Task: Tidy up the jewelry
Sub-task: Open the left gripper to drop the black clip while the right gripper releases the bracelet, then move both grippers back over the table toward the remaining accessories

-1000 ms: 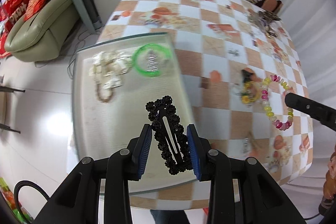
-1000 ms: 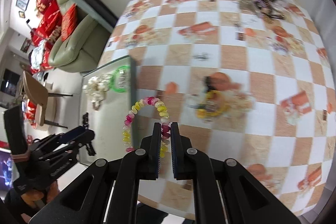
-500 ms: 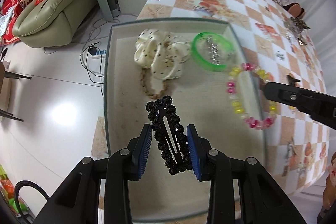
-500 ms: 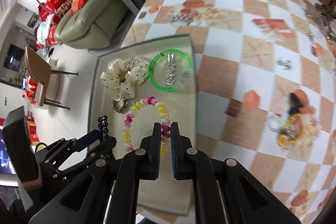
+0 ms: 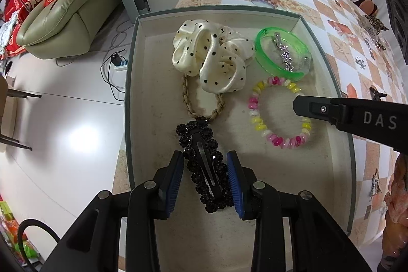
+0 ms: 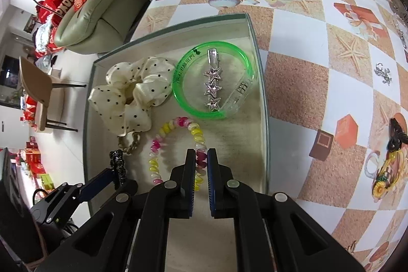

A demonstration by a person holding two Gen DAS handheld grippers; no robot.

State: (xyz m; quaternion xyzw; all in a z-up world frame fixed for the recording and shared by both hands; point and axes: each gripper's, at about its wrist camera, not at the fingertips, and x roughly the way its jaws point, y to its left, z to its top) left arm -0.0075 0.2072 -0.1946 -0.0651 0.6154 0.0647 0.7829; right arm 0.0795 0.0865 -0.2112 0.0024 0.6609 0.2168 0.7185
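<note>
The tray [image 5: 329, 83] on the surface [image 6: 306, 83] holds a scrunchie [image 5: 211, 57], braided band [image 5: 188, 106] and green bangle [image 5: 283, 55] around a star clip [image 6: 213, 86]. Over it, the left hand-held gripper [image 5: 205, 176] grasps a black clip [image 5: 204, 165]; the right hand-held gripper [image 6: 201, 170] is clenched on a bead bracelet [image 6: 163, 142].

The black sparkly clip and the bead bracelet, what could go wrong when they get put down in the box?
1. The left gripper holds the black clip with its tip over the braided hair tie; let go there, it might snag on the tie.
2. The right gripper pinches the bead bracelet close to the green bangle and the scrunchie, so it could land overlapping them.
3. Both grippers share one tray and might bump.
</note>
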